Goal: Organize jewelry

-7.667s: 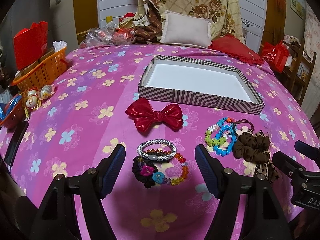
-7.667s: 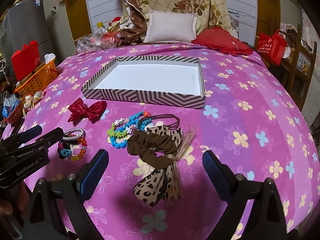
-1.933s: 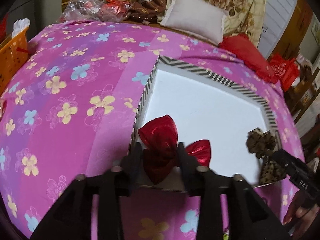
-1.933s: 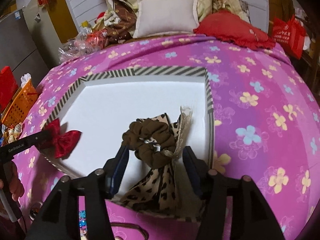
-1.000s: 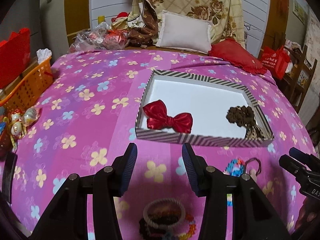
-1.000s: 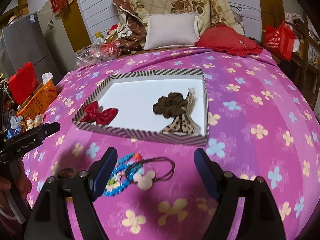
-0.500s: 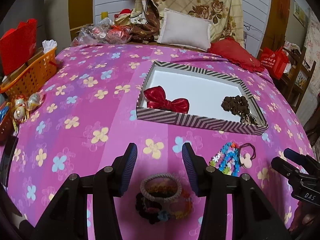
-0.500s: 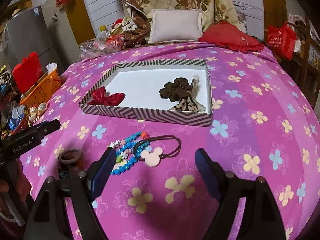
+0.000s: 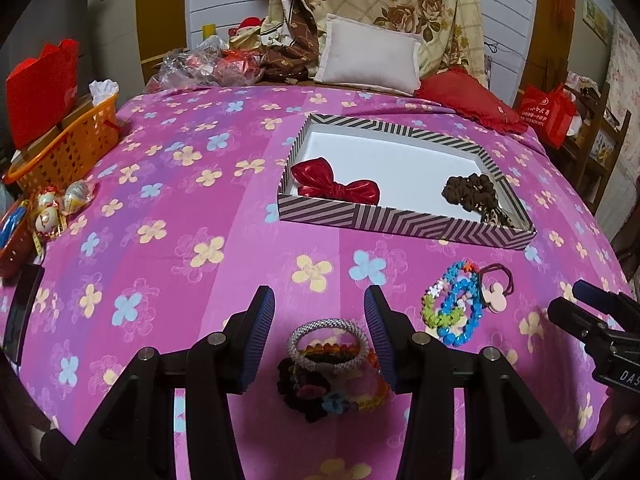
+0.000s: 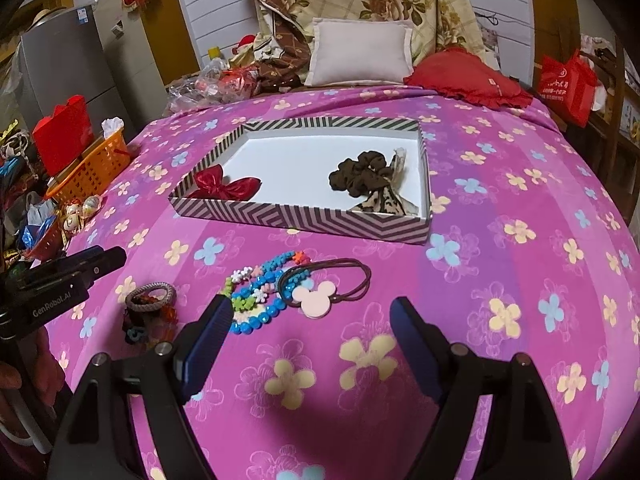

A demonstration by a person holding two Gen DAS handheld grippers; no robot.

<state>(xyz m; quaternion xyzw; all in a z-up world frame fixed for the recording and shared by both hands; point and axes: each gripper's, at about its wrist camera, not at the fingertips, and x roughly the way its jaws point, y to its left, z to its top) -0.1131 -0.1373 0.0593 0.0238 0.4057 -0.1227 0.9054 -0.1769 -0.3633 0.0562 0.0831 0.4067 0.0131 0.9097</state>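
Observation:
A striped box [image 9: 404, 220] [image 10: 304, 218] with a white floor sits on the pink flowered bedspread. Inside lie a red bow [image 9: 336, 184] [image 10: 224, 186] at the left and a brown scrunchie with leopard fabric [image 9: 474, 194] [image 10: 370, 184] at the right. My left gripper [image 9: 319, 312] is open, just above a grey bracelet stacked on coloured bead bracelets [image 9: 330, 364] [image 10: 150, 308]. My right gripper [image 10: 310, 326] is open, near the blue-green bead bracelets [image 10: 260, 296] [image 9: 452, 308] and a pink mouse-shaped hair tie [image 10: 316, 294] [image 9: 494, 294].
An orange basket [image 9: 64, 150] and a red bag [image 9: 40, 88] stand at the left edge, with wrapped eggs [image 9: 52, 204] beside them. Pillows [image 9: 370, 54] and a red cushion [image 9: 468, 100] lie at the bed's head. A chair with a red bag [image 9: 548, 114] stands at the right.
Both grippers let go of the bow and the scrunchie in the box, then pulled back toward the near edge. They now hover open over the remaining bracelets and hair tie.

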